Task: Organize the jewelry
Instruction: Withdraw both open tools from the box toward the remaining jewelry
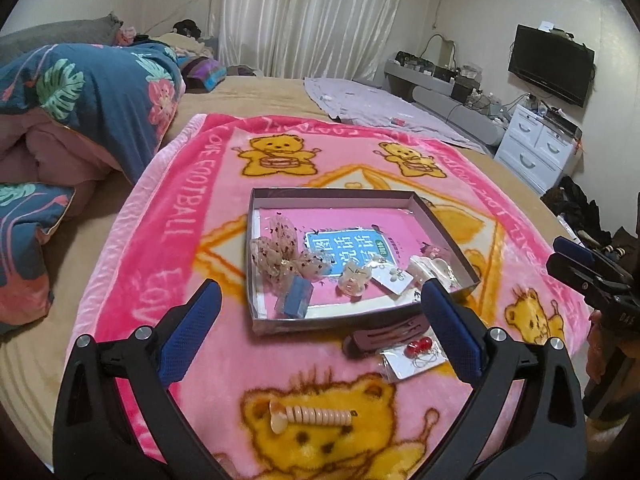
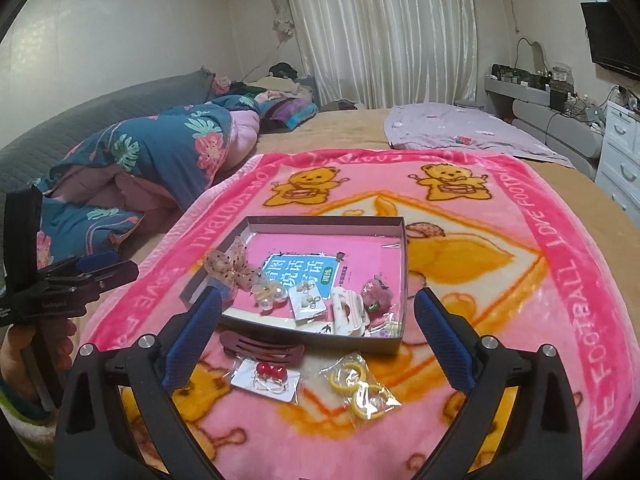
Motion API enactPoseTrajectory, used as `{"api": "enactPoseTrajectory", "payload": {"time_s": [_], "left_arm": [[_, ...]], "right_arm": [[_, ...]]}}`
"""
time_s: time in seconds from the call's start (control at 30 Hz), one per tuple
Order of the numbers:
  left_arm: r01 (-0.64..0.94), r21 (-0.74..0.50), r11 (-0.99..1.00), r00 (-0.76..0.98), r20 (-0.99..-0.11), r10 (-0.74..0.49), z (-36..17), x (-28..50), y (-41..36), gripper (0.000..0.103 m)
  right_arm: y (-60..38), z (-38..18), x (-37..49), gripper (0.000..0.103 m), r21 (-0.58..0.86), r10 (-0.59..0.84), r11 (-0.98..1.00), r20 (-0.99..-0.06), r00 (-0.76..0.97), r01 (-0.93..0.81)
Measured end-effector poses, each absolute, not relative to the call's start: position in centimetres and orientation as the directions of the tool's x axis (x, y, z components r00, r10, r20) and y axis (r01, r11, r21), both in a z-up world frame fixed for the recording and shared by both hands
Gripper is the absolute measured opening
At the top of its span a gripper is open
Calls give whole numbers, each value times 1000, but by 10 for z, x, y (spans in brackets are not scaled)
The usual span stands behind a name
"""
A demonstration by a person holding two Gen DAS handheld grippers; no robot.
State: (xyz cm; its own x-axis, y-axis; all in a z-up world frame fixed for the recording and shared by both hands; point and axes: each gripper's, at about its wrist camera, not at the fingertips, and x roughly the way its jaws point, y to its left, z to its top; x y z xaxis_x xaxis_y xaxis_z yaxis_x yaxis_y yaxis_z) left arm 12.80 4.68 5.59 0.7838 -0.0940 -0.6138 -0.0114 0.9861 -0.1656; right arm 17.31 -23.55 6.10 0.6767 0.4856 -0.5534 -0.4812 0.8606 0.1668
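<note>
- Left wrist view: the left claw (image 1: 320, 316) is spread wide with nothing between its blue fingers (image 1: 190, 330), hanging over the pink blanket (image 1: 168, 216) on the bed (image 1: 248, 92).
- A shallow grey box (image 1: 332, 196) lies on the blanket just beyond the claw. In it are a lace bow (image 1: 280, 252), a small blue box (image 1: 294, 300), a clear charm (image 1: 354, 280), an earring card (image 1: 394, 278) and a white clip (image 1: 434, 266).
- Outside the box, touching its near wall, lies a maroon hair clip (image 1: 380, 336). Just beside that is a card with red beads (image 1: 414, 354); the clip's edge appears to overlap it.
- Nearer the camera, a beige comb clip (image 1: 312, 416) rests on the yellow bear print, well apart from the box.
- The right claw (image 1: 576, 258) shows at the right edge; its fingers look close together, but I cannot tell whether they are closed.
- Right wrist view: the right claw (image 2: 318, 336) is wide open and holds nothing, above the blanket's near end.
- Between its fingers lie the maroon clip (image 2: 262, 348), the red-bead card (image 2: 268, 380) and a clear bag of yellow hoops (image 2: 360, 390), all outside the box (image 2: 328, 222).
- The left claw (image 2: 100, 266) is at the left edge, held in a hand (image 2: 56, 348).
</note>
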Motion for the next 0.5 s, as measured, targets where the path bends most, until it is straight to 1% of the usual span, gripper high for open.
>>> {"api": "enactPoseTrajectory", "payload": {"time_s": [0.5], "left_arm": [[-4, -142, 990, 783, -617, -85, 59, 99, 34, 93]], "right_arm": [[-250, 67, 144, 96, 152, 486, 860, -535, 691, -487]]}}
